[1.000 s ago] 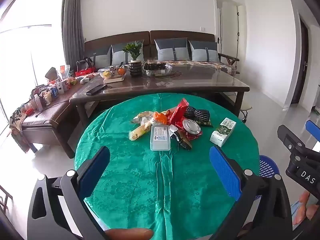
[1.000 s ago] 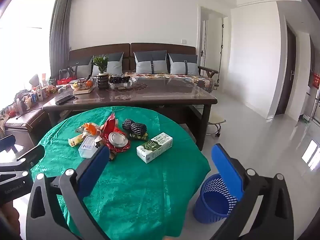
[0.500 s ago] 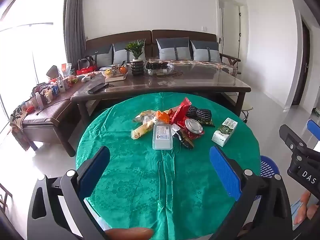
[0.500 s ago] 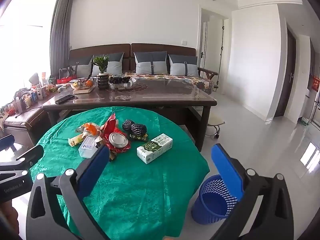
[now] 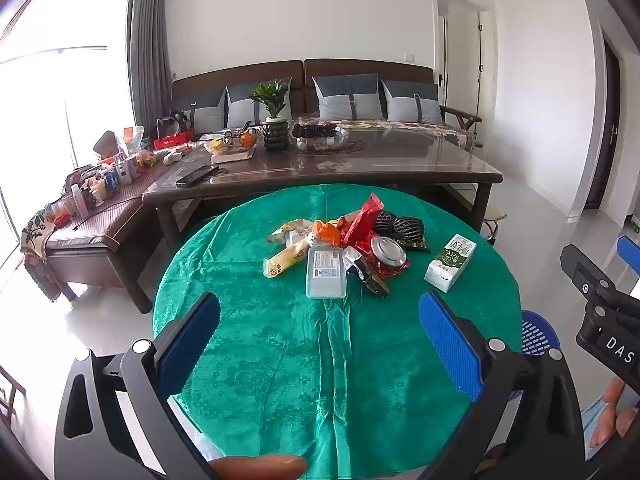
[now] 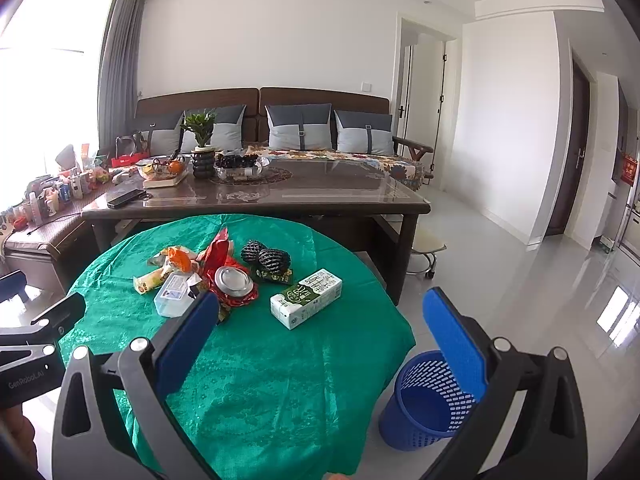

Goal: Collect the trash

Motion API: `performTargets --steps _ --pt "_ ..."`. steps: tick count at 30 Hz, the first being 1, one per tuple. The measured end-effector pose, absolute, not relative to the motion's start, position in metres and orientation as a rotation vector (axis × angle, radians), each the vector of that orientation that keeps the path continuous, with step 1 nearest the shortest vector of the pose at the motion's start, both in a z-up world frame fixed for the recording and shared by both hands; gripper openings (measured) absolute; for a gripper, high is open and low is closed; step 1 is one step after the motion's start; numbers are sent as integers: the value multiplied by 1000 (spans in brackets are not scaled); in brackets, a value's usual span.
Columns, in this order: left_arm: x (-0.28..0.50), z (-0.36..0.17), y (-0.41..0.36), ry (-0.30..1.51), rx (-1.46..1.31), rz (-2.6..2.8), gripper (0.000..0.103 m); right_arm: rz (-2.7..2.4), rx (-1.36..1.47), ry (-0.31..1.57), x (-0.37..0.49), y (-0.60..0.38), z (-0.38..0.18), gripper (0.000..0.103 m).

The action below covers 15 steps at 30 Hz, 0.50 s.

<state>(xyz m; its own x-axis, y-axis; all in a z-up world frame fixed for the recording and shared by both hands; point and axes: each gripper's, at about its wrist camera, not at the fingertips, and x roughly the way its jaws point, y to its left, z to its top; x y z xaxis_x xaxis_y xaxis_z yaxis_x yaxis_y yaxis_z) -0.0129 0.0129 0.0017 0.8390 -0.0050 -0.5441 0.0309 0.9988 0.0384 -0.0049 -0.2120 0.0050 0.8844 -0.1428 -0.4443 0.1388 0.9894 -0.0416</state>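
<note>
You are holding both tools back from the round table (image 5: 248,364), with the left gripper (image 5: 318,344) spread wide and gripping nothing, and the right gripper (image 6: 320,332) equally wide and empty. The trash is lying in a loose heap past the middle of the green cloth: a clear plastic box (image 5: 325,273) nearest you, a yellow wrapper (image 5: 285,264) beside it, a red foil wrapper (image 5: 362,222) standing up behind, a metal lid (image 5: 388,251) sitting on crumpled foil, and two dark mesh balls (image 6: 266,258) at the back. The milk carton (image 6: 307,298) is lying apart on the right, closest to the table edge, and the blue basket (image 6: 424,404) is standing on the floor just past that edge, below your right tool. The likely trouble is in the heap: the pieces are touching and overlapping, so closing on one is apt to drag its neighbours, and the lid looks ready to slide off the foil. The cloth is wrinkled and hanging loose over the rim, so a low finger could be snagging it and pulling everything along. You are having plenty of open cloth in front of the heap and free floor on the right; the dark coffee table (image 6: 256,200) is crowding the far side.
</note>
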Motion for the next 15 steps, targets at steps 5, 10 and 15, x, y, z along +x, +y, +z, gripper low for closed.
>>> performTargets --steps 5,10,15 --pt "-6 -1 9 583 45 -15 99 -147 -11 462 -5 -212 5 98" --pt "-10 0 14 582 44 -17 99 -147 -15 460 -5 -212 5 98" --pt "-8 1 12 579 45 -17 99 -148 -16 458 -4 -212 6 98"
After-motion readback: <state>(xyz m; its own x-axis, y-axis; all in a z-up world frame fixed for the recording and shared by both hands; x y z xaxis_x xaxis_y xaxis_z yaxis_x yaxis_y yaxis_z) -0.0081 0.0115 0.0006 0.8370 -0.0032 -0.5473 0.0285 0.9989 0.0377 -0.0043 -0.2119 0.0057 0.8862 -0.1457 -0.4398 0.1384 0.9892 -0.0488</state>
